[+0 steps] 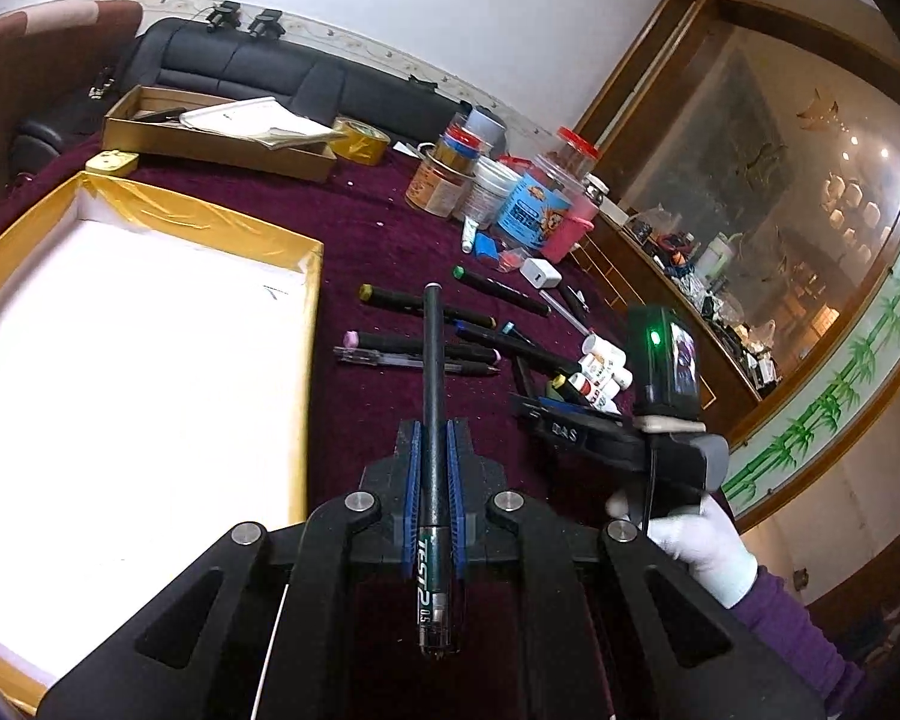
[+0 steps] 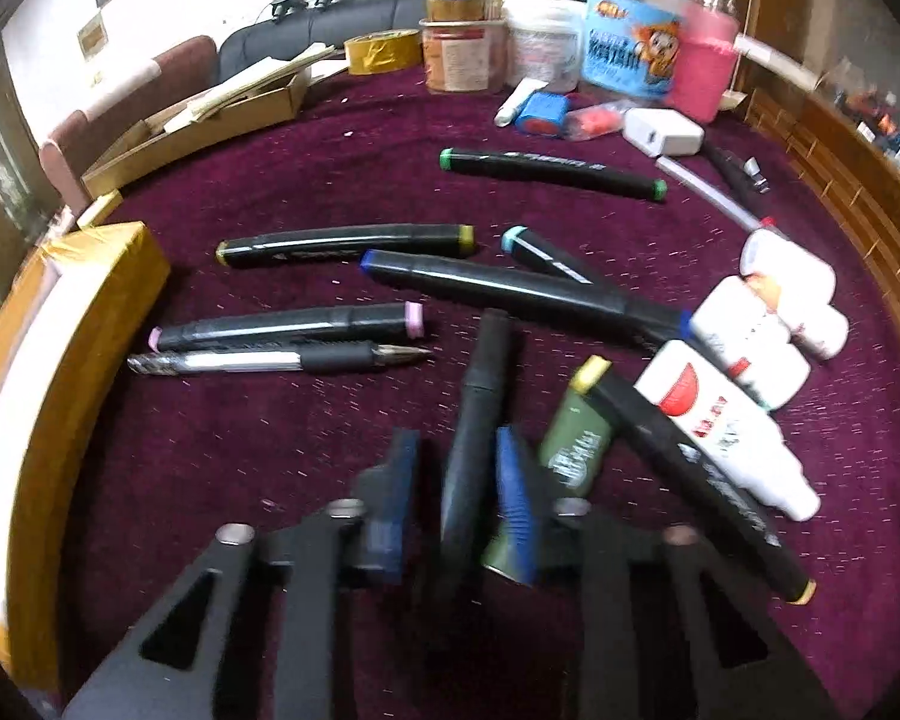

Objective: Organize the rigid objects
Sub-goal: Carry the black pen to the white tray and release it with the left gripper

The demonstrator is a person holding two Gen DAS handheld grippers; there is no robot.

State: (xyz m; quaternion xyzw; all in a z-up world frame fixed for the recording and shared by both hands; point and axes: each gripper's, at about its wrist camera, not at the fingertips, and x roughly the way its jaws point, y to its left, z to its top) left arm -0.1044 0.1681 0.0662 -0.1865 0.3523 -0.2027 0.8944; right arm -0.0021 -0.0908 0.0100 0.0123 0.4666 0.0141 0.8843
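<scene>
My left gripper (image 1: 432, 429) is shut on a dark gel pen (image 1: 432, 396) and holds it lengthwise above the purple cloth, just right of the yellow-rimmed white tray (image 1: 309, 324). My right gripper (image 2: 453, 450) is open around a black marker (image 2: 477, 414) that lies between its blue pads. Several more markers (image 2: 342, 243) and a clear pen (image 2: 258, 360) lie on the cloth ahead. My right gripper also shows in the left wrist view (image 1: 561, 429), low over the pens.
White glue bottles (image 2: 744, 324) and a green lighter (image 2: 576, 450) lie at the right. Jars, tubs and a pink bottle (image 2: 705, 60) stand at the back, with a white charger (image 2: 663, 132), a tape roll (image 2: 384, 51) and a cardboard box (image 2: 210, 114).
</scene>
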